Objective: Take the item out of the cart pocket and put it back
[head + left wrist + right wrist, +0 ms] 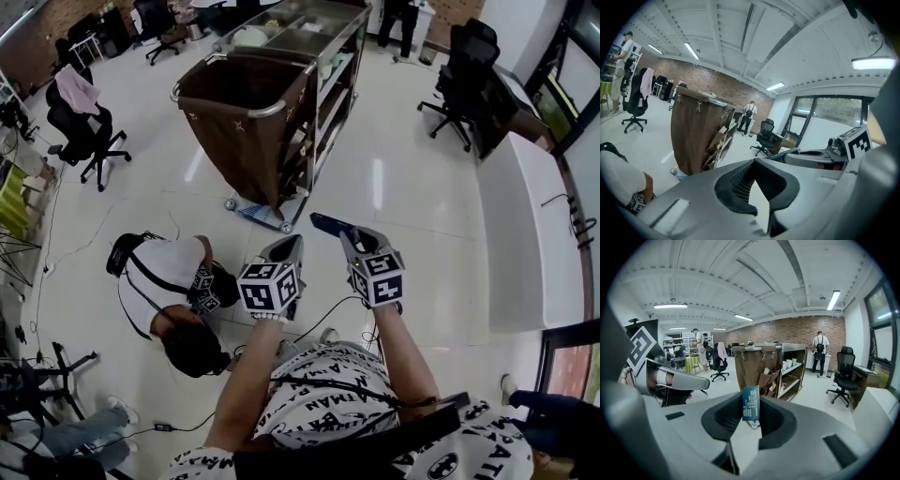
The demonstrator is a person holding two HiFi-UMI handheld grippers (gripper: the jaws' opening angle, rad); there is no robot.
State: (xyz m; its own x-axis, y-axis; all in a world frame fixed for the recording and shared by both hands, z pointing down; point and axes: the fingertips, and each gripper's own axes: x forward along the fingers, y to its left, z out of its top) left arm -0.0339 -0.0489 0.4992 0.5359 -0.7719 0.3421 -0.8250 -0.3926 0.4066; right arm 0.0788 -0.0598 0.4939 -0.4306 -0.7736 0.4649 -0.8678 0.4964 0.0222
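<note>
While the brown-bagged metal cart (246,122) stands well ahead, the right tool (751,423) pinches a small flat dark-blue packet (751,403) upright, probably for return to its pocket; the left tool (761,206) is closed, empty.

White T-shirt (328,380) with black lettering and bat logos; grey left gripper (289,244) and right gripper (345,234), black-and-white marker cubes (269,286) behind the claws.

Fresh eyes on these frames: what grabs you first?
The right gripper, raised at the centre of the head view, pinches a dark blue packet in its fingers. Ahead on the white floor stands the cart with its big brown bag; a person crouches at left.
</note>
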